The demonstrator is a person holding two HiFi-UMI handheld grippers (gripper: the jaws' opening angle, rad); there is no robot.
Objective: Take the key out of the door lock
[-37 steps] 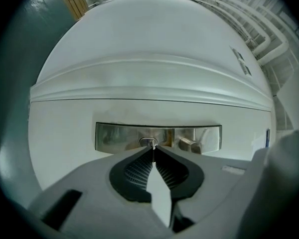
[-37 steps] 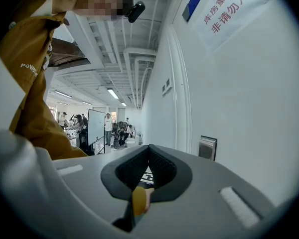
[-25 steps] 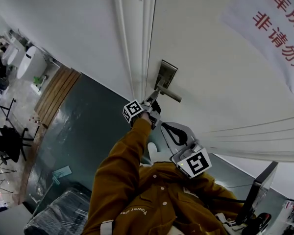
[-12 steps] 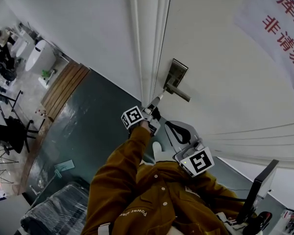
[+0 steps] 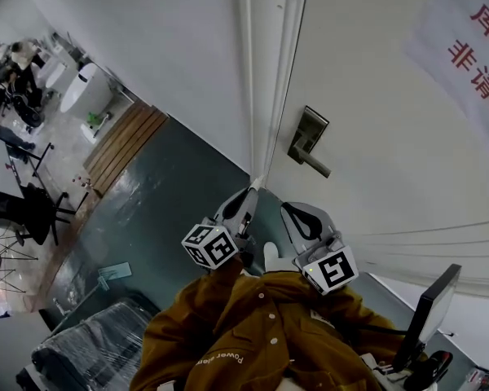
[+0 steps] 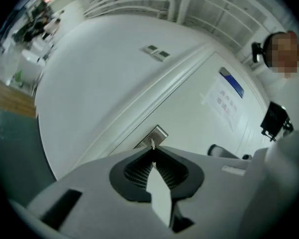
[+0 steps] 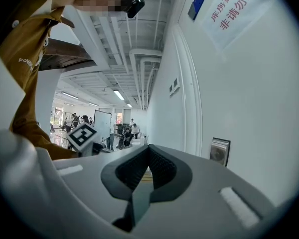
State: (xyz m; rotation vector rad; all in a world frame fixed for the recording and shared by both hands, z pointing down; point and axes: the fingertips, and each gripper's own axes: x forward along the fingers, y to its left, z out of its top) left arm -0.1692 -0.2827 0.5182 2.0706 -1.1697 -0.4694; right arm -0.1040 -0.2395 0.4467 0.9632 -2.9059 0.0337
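Left gripper (image 6: 152,151), thin pale key (image 6: 152,144) upright between its closed tips.

Mustard-brown buttoned jacket (image 5: 253,340); left tool (image 6: 152,151), right tool (image 7: 148,151) grey, black-white marker cubes (image 5: 209,245).

A white sign (image 5: 464,55) with red characters hangs at upper right. A black monitor (image 5: 428,320) stands at lower right. Wooden planks (image 5: 126,141) border the grey-green floor (image 5: 155,218).
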